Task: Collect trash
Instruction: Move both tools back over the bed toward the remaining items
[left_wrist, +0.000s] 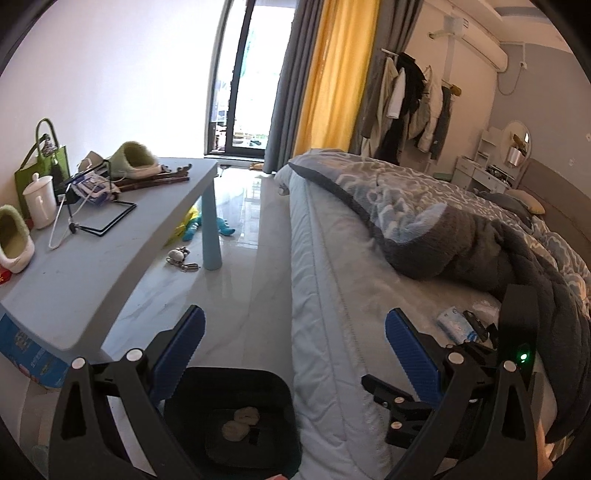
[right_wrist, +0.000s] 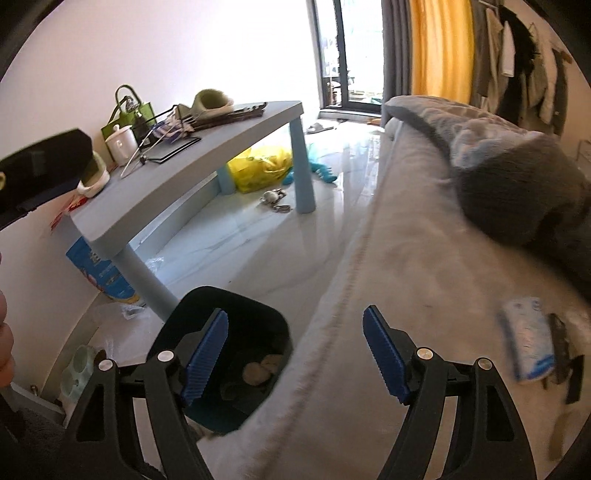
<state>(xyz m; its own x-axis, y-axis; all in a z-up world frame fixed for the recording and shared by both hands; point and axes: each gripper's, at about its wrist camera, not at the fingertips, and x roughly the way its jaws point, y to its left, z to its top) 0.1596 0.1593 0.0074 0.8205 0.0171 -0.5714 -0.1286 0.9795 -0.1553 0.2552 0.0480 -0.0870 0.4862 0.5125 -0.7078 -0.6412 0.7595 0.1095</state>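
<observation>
A black bin (left_wrist: 258, 384) stands on the floor against the bed, with a few crumpled paper wads (left_wrist: 240, 421) at its bottom. My left gripper (left_wrist: 295, 332) hangs open above the bin and the mattress edge, nothing between its blue pads. In the right wrist view the bin (right_wrist: 255, 314) and the wads (right_wrist: 260, 369) lie below my right gripper (right_wrist: 295, 350), which is open and empty over the mattress edge. A blue-and-white tissue pack (right_wrist: 528, 343) lies on the bed to the right, also seen in the left wrist view (left_wrist: 456, 325). A small grey object with a key ring (right_wrist: 273, 197) lies on the floor.
A low blue-grey table (left_wrist: 110, 240) on the left carries green slippers, a white mug (left_wrist: 38, 201), a green bag and a wire hanger. Under it are a yellow plastic bag (right_wrist: 262, 166) and a blue toy (right_wrist: 325, 171). A rumpled duvet (left_wrist: 443, 221) covers the bed.
</observation>
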